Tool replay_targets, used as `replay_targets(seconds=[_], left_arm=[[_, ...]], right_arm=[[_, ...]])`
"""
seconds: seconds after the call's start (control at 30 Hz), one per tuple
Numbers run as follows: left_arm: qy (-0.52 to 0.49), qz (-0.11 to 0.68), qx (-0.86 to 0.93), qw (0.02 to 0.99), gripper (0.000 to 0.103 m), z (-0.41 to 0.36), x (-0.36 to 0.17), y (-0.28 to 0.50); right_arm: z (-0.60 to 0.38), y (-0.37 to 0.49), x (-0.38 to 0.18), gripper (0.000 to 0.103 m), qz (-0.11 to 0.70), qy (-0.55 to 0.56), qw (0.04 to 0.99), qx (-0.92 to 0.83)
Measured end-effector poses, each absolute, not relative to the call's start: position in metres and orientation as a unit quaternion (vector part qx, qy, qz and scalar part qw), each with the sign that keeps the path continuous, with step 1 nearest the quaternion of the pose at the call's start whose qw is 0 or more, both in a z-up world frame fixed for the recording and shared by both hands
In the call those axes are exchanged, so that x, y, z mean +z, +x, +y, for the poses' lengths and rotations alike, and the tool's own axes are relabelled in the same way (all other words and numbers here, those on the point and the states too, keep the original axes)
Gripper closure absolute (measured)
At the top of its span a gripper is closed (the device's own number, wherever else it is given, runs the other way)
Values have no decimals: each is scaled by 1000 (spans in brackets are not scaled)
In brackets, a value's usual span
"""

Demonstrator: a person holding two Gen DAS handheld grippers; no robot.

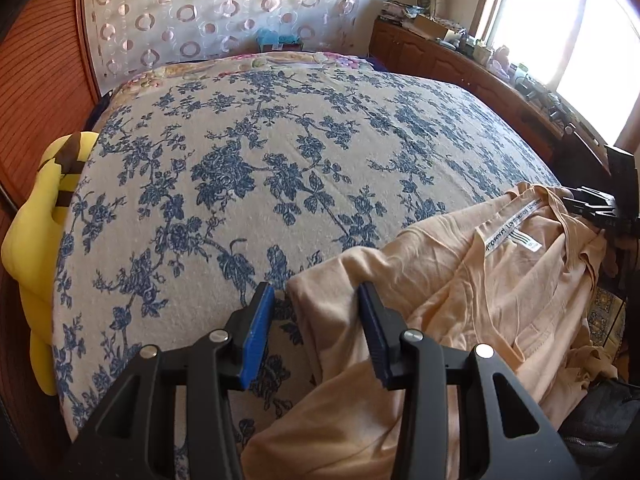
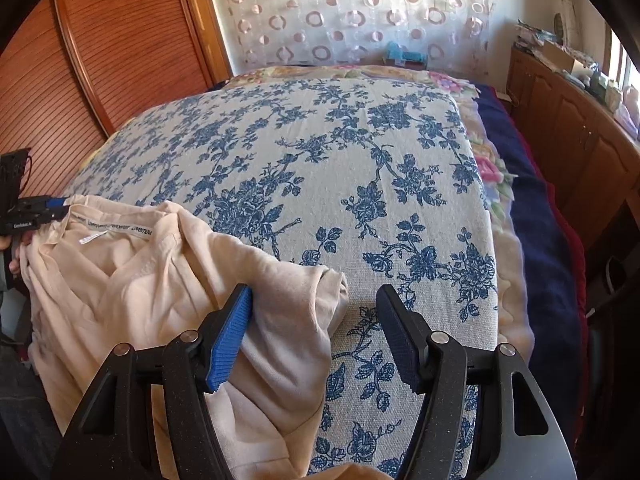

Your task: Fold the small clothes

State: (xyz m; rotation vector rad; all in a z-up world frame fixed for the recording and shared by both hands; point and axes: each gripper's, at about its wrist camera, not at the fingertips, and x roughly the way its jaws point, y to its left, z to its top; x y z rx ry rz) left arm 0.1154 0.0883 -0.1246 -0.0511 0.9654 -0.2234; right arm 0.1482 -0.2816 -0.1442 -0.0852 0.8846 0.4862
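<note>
Left wrist view, left to right: a yellow plush toy with brown stripes (image 1: pixel 38 216) lies at the bed's left edge; a cream bedspread printed with blue roses (image 1: pixel 256 152) covers the bed; a peach short-sleeved cotton shirt (image 1: pixel 500 280) lies crumpled on the bedspread's near right part, collar label facing up. The left tool (image 1: pixel 318 304), black with blue ribbed pads, stands with its fingers apart; one sleeve of the shirt passes between them, and whether the pads press it cannot be told. At the far right, a wooden cabinet (image 1: pixel 432 60) stands under a bright window (image 1: pixel 580 36).

Right wrist view, left to right: a slatted wooden wardrobe door (image 2: pixel 120 52); the same shirt on the bedspread's near left part; the right tool (image 2: pixel 316 312), fingers wide apart, its left pad touching the other sleeve, its right pad over bare bedspread.
</note>
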Motion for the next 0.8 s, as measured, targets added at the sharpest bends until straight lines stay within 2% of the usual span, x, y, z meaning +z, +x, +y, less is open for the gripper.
replay_targets(seconds=[0.03, 0.07, 0.1, 0.13, 0.17, 0.2, 0.23, 0.43, 0.8], left_arm=[[-27, 463, -111, 879, 61, 88, -124, 116], [-34, 459, -119, 880, 64, 88, -124, 116], [-37, 456, -128, 880, 84, 87, -123, 116], [-39, 455, -140, 879, 87, 84, -122, 115], [-35, 452, -140, 881, 94, 82, -121, 113], [-31, 445, -140, 884, 96, 79, -116, 109], [-33, 439, -146, 886, 97, 78, -111, 107], [-16, 396, -167, 903, 97, 73, -60, 82], [28, 306, -183, 934, 99, 61, 27, 37]], right_arm=[[-280, 147, -144, 49, 424, -42, 873, 236], [-278, 146, -144, 53, 423, -46, 872, 241], [-274, 145, -144, 62, 423, -53, 870, 246], [-270, 143, -145, 71, 424, -61, 868, 252], [-267, 141, -144, 75, 424, -68, 867, 255], [-265, 139, -144, 90, 425, -71, 865, 259], [-265, 138, -143, 95, 430, -71, 860, 268], [-261, 111, -116, 98, 401, -88, 870, 273], [-267, 63, -27, 98, 308, -93, 910, 260]])
